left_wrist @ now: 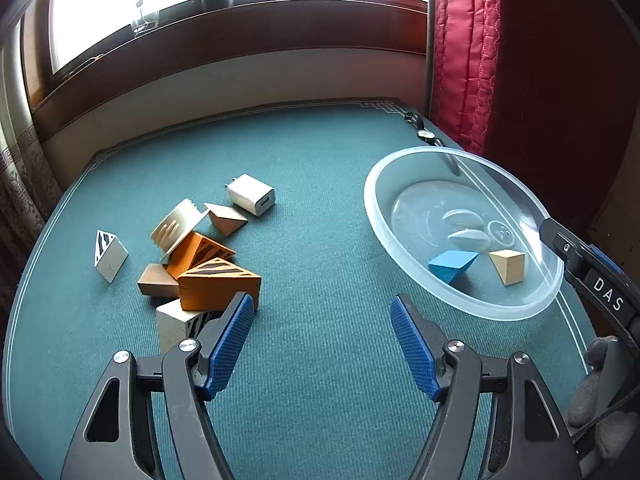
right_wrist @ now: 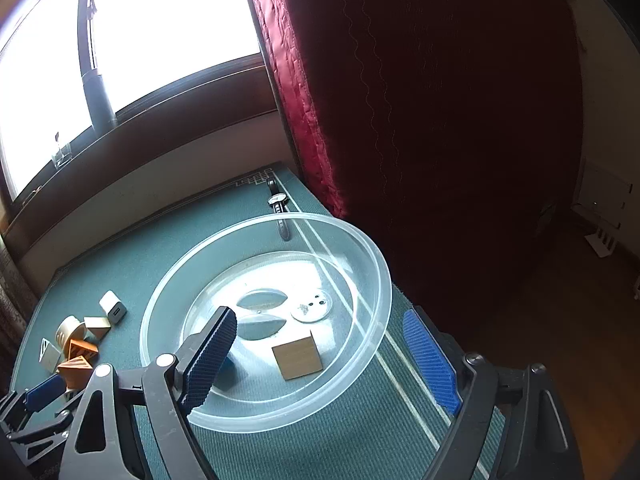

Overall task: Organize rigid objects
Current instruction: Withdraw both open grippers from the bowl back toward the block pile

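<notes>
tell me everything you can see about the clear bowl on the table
The clear bowl is a wide, shallow, round dish that looks like translucent plastic, with a thick frosted rim and a flat base. It sits upright on the green table mat, near the mat's right edge beside the red curtain. Inside lie a blue block and a pale wooden block, apart from each other. A wristwatch lies just behind it. Neither gripper touches it.

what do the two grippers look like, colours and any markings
Both are black plastic with two long fingers, each faced with a ribbed blue pad and pinned by round silver screws. The left gripper shows triangular cut-outs in its frame. The right gripper is built the same; white letters "DAS" show on its side in the left view.
</notes>
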Available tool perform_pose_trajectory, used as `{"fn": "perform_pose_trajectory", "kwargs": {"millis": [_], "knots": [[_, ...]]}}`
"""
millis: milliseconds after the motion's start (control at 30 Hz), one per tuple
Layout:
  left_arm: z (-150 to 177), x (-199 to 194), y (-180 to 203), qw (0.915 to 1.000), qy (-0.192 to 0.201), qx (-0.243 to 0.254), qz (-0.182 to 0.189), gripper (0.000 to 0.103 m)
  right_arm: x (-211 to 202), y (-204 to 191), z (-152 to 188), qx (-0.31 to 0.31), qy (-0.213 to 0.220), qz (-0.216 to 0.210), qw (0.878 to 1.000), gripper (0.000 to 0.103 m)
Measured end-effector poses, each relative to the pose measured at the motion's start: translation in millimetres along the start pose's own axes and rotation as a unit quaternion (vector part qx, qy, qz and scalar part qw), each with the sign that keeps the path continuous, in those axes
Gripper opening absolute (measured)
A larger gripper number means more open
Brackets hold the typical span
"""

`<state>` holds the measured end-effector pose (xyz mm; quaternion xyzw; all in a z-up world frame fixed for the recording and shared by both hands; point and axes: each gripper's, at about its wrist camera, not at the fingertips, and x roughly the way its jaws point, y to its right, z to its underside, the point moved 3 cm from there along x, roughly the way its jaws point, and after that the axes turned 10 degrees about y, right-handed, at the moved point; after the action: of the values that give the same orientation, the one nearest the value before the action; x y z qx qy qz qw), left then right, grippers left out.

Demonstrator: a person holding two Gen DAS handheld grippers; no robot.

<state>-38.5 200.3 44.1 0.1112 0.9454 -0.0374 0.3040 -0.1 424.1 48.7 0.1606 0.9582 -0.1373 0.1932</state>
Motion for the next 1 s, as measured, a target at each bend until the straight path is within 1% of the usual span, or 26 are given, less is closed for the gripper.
{"fn": "perform_pose_trajectory", "kwargs": {"millis": [633, 867, 1000], "knots": [[14.8, -1.9, -33.9, 0.9992, -0.014, -0.021, -0.031, 0.072, 5.4, -18.2, 6.7, -0.017, -0.022, -0.021, 0.999, 0.089], [21.5, -5.2, -57.5, 0.9980, -0.018, -0.038, -0.047, 0.072, -1.2, -27.3, 7.0, -0.015, -0.024, -0.045, 0.999, 0.089], [28.4, -4.3, -76.5, 0.9963, -0.027, -0.053, -0.062, 0.072, -5.2, -37.1, 10.7, -0.019, -0.028, -0.062, 0.998, 0.089]]}}
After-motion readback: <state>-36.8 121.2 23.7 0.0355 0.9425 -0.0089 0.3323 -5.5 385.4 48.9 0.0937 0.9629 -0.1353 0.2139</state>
